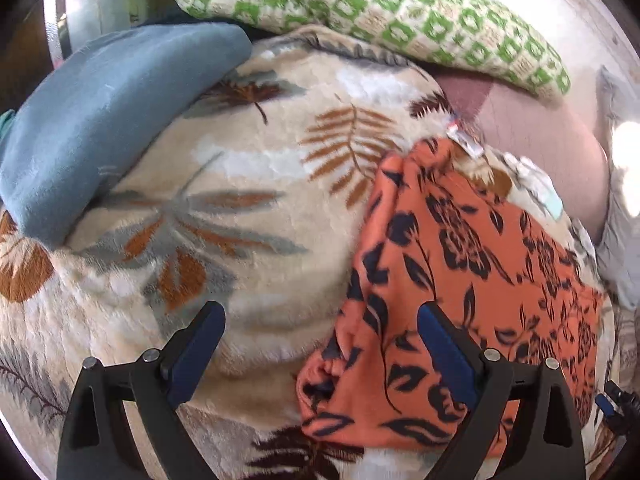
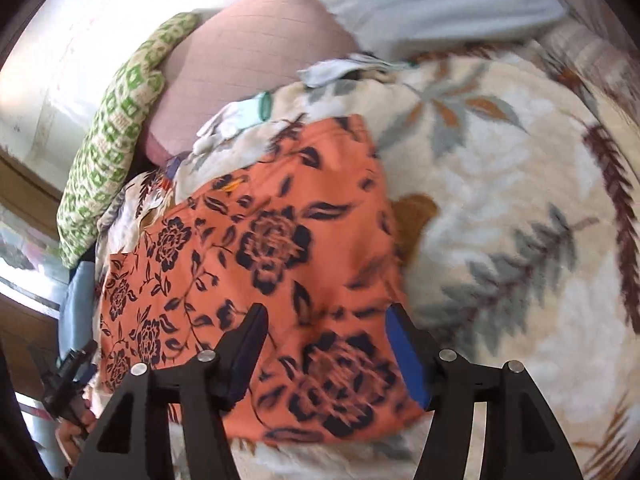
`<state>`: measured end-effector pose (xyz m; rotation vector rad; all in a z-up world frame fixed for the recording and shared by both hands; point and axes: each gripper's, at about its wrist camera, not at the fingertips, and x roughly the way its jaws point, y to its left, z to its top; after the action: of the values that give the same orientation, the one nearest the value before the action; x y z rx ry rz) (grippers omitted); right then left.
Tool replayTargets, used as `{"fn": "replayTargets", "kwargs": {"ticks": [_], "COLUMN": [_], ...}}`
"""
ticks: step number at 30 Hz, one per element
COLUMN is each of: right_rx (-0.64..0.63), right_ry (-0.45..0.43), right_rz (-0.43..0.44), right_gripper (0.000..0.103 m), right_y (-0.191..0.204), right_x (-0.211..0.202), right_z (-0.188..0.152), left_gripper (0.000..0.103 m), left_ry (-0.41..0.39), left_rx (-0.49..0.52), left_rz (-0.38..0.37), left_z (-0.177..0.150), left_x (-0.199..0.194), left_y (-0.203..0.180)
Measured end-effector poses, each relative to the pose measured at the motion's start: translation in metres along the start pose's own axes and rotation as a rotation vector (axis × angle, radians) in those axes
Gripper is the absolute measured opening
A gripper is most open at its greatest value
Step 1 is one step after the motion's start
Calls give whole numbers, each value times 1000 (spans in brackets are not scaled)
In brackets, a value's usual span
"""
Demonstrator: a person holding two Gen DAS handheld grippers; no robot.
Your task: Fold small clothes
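An orange garment with a dark floral print lies spread on a cream plush blanket patterned with leaves, which covers a bed. Seen from the left wrist, the left claw hangs released above the bedding, its fingers spread wide and holding nothing; the garment's gathered edge sits just ahead of and beneath the right-hand finger, while bare blanket fills the gap toward the other finger. Ahead and to the left of this claw rests a blue-grey folded cloth; farther ahead lies a green-and-cream patterned pillow, with a pink pillow to its right.

From the right wrist, the right claw is likewise released, its fingers apart over the near part of the garment, with fabric visible between and under them; whether the tips touch the cloth cannot be told. The blanket stretches away to this claw's right. A pale crumpled piece of cloth lies beyond the garment's far edge, and the patterned pillow and pink pillow lie ahead to the left. The picture is motion-blurred.
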<state>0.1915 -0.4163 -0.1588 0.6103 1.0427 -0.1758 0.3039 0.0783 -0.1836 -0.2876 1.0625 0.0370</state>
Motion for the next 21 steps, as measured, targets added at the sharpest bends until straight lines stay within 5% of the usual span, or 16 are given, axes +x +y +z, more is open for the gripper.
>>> {"fn": "replayTargets", "kwargs": {"ticks": [6,11,21], "right_rx": [158,178,288], "right_ry": [117,140,127], "right_rz": [140,145,196], "right_gripper": [65,65,67], "right_y": [-47,-51,-61], "right_x": [1,7,13], "right_z": [-16,-28,-36], "left_gripper": [97,97,97], "left_ry": [59,74,96], "left_rx": [41,35,-60], "left_rz": [-4,-24,-183], "left_z": [-16,-20,-16], "left_x": [2,10,-9], "left_y": [-1,1,15]}}
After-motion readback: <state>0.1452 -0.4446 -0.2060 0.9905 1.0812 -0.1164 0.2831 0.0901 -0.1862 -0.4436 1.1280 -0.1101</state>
